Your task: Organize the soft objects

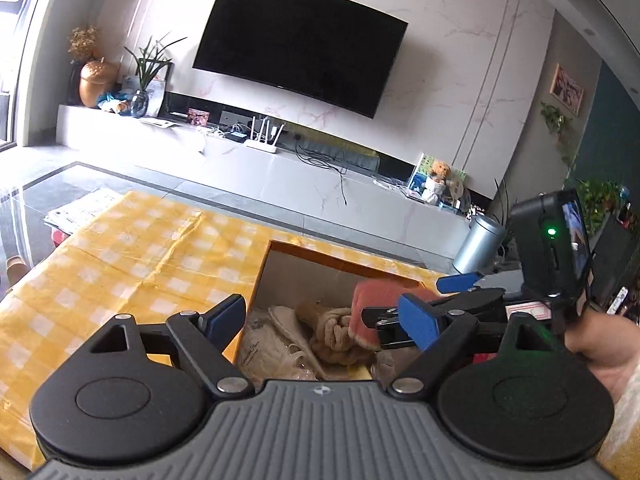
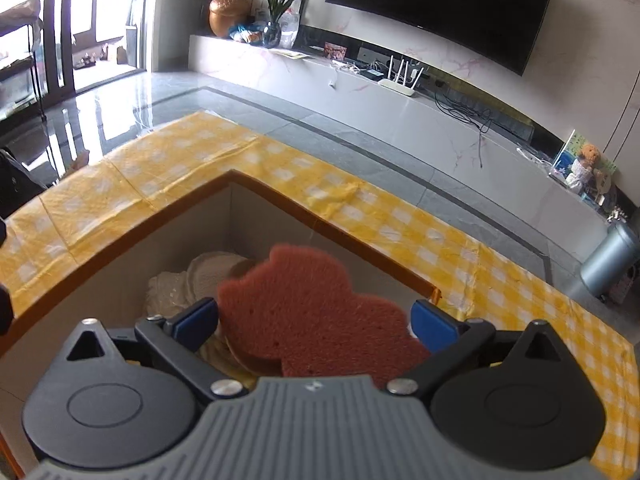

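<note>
An open cardboard box (image 2: 132, 224) with an orange rim stands on the yellow checked tablecloth (image 2: 168, 160). In it lie cream and beige soft pieces (image 2: 176, 288). A reddish sponge (image 2: 304, 312) hangs over the box between the fingers of my right gripper (image 2: 315, 322). The jaws stand wide and the pads do not visibly press on it. My left gripper (image 1: 320, 320) is open over the same box (image 1: 344, 258), with nothing between its fingers. Below it lies a beige knitted cloth (image 1: 336, 332). The sponge (image 1: 370, 300) shows there too, at the right, with a hand (image 1: 600, 344) behind it.
The tablecloth (image 1: 120, 248) spreads to the left and far side of the box. Beyond the table are grey floor tiles, a low white TV bench (image 1: 320, 176) with a router and cables, a wall TV (image 1: 300, 40), and a silver bin (image 1: 478, 244) at the right.
</note>
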{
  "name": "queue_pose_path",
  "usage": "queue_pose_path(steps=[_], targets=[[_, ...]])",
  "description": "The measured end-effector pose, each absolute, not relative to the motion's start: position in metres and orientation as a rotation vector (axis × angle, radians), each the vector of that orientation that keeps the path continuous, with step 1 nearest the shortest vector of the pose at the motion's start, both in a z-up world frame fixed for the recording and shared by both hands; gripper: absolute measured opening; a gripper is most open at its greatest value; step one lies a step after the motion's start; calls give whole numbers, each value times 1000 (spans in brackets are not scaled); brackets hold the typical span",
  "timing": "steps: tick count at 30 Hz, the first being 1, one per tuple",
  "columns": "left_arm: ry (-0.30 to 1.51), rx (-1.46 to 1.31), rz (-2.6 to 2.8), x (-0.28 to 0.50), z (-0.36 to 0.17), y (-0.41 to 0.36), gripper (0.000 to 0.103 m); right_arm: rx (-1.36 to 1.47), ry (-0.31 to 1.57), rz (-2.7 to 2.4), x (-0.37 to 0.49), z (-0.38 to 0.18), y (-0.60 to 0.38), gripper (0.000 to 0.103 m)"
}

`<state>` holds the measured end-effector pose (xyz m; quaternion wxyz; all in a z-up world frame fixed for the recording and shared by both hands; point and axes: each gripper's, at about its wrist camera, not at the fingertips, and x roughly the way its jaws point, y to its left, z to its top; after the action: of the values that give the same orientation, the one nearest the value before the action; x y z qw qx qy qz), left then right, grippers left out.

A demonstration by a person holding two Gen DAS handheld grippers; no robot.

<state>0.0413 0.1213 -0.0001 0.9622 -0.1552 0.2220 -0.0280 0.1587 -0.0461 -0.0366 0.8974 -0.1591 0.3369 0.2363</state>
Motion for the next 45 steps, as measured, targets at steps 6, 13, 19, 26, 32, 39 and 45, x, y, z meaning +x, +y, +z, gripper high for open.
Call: queue_pose_path(steps=[6, 13, 19, 26, 32, 39, 45], targets=[[451, -312, -32, 43, 1, 124, 101, -205, 734, 490, 163, -28, -50, 101], [419, -327, -74, 41, 3, 125, 101, -101, 857, 526, 173, -19, -57, 101], [402, -390, -69, 41, 5, 132, 101, 11, 784, 569, 160, -10, -72, 101], [387, -295, -10, 36, 23, 112, 101, 61, 629, 482, 123, 13, -111, 101], [395, -233, -46, 36, 36, 83, 101, 203, 881, 507, 147, -8, -131, 95], [445, -259, -4, 38, 37, 73, 101, 196, 1056, 777, 153, -49, -80, 77], [460, -182, 73, 35, 41, 55, 101, 165, 879, 555, 110, -21, -124, 87]])
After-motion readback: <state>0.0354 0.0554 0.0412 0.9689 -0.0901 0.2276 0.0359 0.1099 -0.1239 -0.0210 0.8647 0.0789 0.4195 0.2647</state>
